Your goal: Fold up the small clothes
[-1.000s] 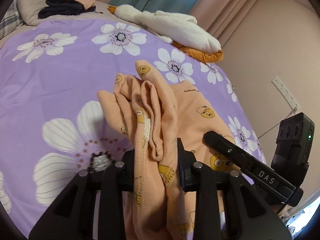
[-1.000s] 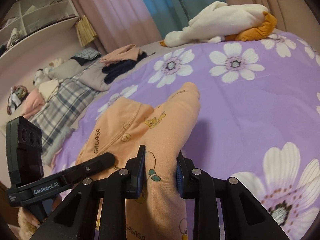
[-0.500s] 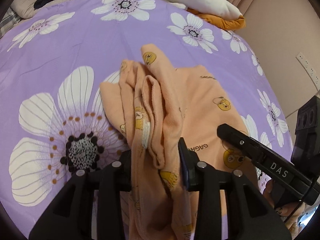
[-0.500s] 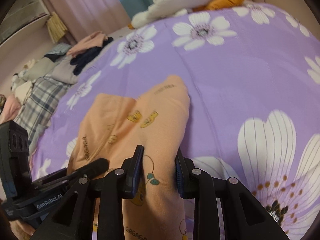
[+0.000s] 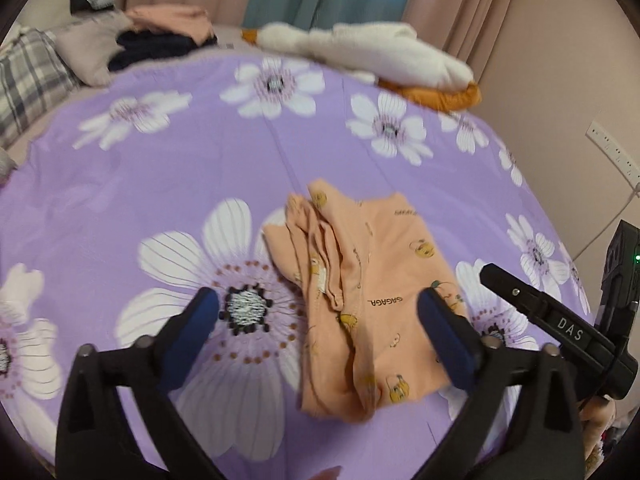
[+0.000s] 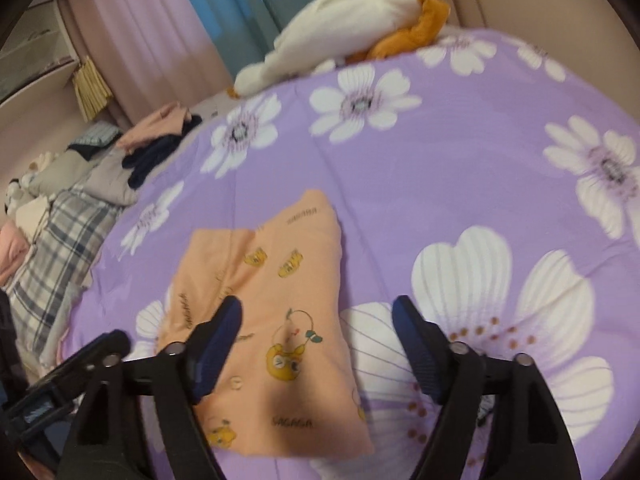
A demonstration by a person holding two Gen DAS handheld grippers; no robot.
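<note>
A small peach garment [image 5: 372, 292] with yellow cartoon prints lies folded on the purple flowered bedspread [image 5: 192, 168]. In the left wrist view its left edge is bunched into ridges. My left gripper [image 5: 320, 312] hangs above it, jaws opening wide, nothing pressed between the blue pads. The right gripper's body [image 5: 560, 324] shows at that view's right edge. In the right wrist view the garment [image 6: 272, 320] lies flat, and my right gripper [image 6: 316, 316] stands over its near right part, jaws opening, pads clear of the cloth.
A white and orange plush toy [image 5: 384, 60] lies at the far edge of the bed. Folded peach and dark clothes [image 5: 160, 36] and a plaid pillow [image 6: 60, 252] sit at the far left. A wall with a socket strip [image 5: 612, 152] is at the right.
Both grippers let go of the peach garment and their jaws spread wide. The cloth dropped flat onto the bedspread, and both grippers drew back and up from it.
</note>
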